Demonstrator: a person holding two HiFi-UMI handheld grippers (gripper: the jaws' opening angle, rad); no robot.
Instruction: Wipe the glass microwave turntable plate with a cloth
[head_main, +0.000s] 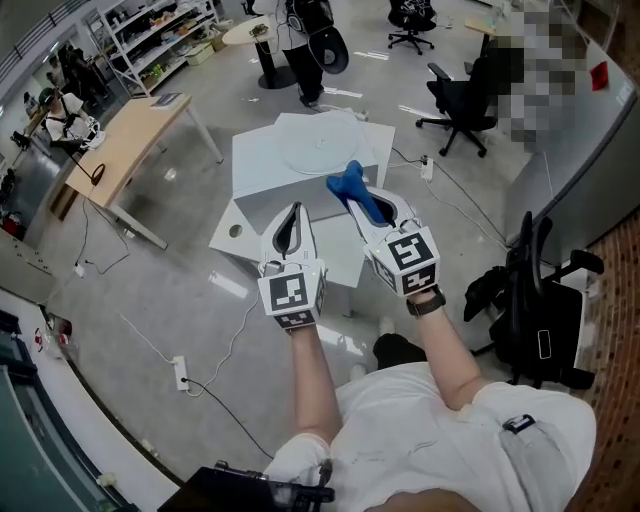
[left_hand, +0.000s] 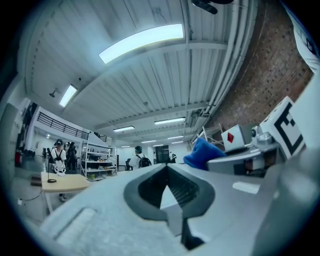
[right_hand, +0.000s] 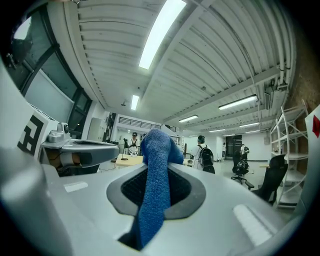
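Currently the white surface (head_main: 250, 182) stands ahead of the person, with the glass turntable plate (head_main: 312, 150) lying flat on its far half, bare and unheld. Blue cloth (head_main: 352, 188) is clamped between the jaws of the right hand-held gripper (head_main: 368, 208), one end bunched beyond the tips. Left hand-held gripper (head_main: 291, 218): jaws together, nothing between them. Both ride apart from the plate; neither gripper view shows it.

Judgement: approach stage, wiping not begun. To do it well, tip the right gripper down so the bunched cloth end, not the jaw tips, meets the glass. Steady the rim with the left. Light pressure, overlapping sweeps; the plate looks liable to slide.
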